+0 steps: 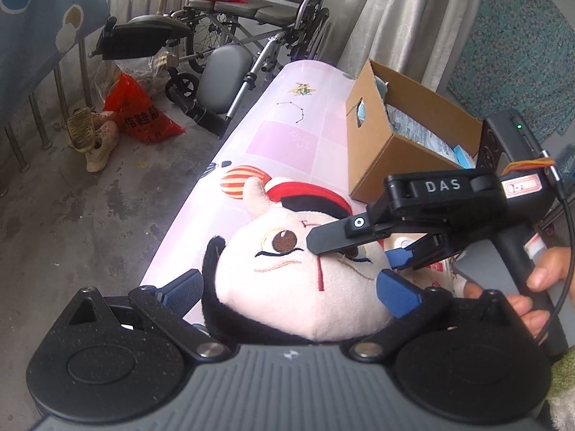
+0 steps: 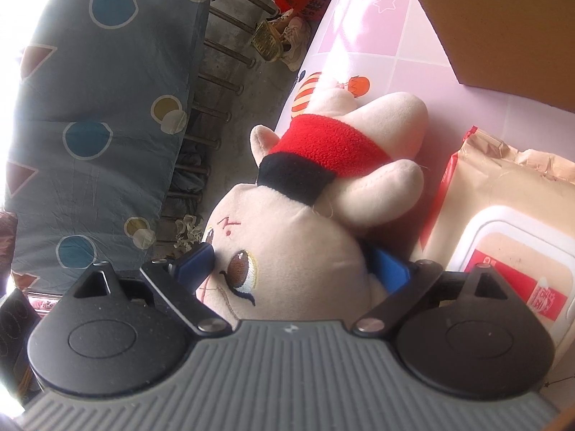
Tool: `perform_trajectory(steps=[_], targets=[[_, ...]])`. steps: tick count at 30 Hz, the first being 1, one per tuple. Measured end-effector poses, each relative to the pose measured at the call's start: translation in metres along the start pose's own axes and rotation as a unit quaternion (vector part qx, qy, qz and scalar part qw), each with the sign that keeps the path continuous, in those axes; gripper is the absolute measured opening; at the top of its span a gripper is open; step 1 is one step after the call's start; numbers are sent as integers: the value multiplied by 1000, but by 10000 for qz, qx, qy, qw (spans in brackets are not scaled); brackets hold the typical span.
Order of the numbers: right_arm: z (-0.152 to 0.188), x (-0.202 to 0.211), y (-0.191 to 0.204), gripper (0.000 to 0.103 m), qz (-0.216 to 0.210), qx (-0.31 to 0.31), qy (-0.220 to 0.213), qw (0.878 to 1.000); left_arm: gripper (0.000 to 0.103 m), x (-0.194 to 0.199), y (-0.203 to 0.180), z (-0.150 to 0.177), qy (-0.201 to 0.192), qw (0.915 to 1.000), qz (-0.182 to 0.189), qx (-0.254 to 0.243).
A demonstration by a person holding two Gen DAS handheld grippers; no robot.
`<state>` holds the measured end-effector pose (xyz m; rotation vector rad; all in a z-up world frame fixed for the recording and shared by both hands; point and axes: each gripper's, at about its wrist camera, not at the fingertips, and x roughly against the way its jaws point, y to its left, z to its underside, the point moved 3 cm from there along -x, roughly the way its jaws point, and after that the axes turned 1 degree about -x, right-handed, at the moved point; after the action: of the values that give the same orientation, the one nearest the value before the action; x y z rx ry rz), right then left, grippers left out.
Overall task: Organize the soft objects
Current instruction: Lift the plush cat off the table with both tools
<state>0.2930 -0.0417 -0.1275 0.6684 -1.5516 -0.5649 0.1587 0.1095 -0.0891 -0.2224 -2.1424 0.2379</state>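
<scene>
Plush doll (image 1: pixel 287 280): a cream-pink stuffed figure with a big round head, black hair, embroidered brown eyes, thin red stitched marks on the face, and a red and black outfit on its small body (image 2: pixel 323 151).
Where the doll is: lying on its back on the pink tablecloth (image 1: pixel 280 133), head toward both cameras, feet toward 12 o'clock in the left wrist view.
Left gripper (image 1: pixel 291 287): spread wide around the doll's head, blue pads (image 1: pixel 399 294) at either side; whether they press the plush cannot be told.
Right gripper (image 2: pixel 294 269): jaws set wide, one blue pad against the face by the eye, the other at the back of the head; a firm grip cannot be confirmed. In the left wrist view it (image 1: pixel 363 251) reaches in from 3 o'clock over the doll's face.
Hand (image 1: pixel 539 287): fingers wrapped on the right gripper's black handle, at 4 o'clock in the left view.
Wet wipes pack (image 2: pixel 503 237): beige and red with a white flip lid, just beside the doll at 3 o'clock in the right view.
Cardboard box (image 1: pixel 391 143): open, brown, at 1 o'clock of the doll on the table; it holds packets printed blue and white, too small to identify.
Beyond the table: a wheelchair (image 1: pixel 233 36), red plastic bags (image 1: pixel 143 115), shoes (image 1: pixel 100 143) on the concrete floor, at 10 to 12 o'clock.
</scene>
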Motion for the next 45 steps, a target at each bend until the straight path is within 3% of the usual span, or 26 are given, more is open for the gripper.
perform_trajectory(steps=[4, 23, 32, 38, 45], targets=[[1, -2, 0, 94, 13, 79, -49, 10000, 103, -16, 7, 2, 378, 9984, 277, 307], [1, -6, 7, 94, 36, 140, -78, 9999, 103, -11, 21, -1, 519, 9974, 244, 440], [1, -7, 7, 95, 21, 152, -47, 9999, 103, -24, 38, 2, 666, 9905, 715, 970], [1, -14, 14, 102, 110, 224, 76, 9997, 103, -29, 37, -2, 763, 9903, 788, 849], [3, -16, 16, 102, 228, 254, 25, 9994, 103, -29, 33, 1, 671, 9923, 721, 752]])
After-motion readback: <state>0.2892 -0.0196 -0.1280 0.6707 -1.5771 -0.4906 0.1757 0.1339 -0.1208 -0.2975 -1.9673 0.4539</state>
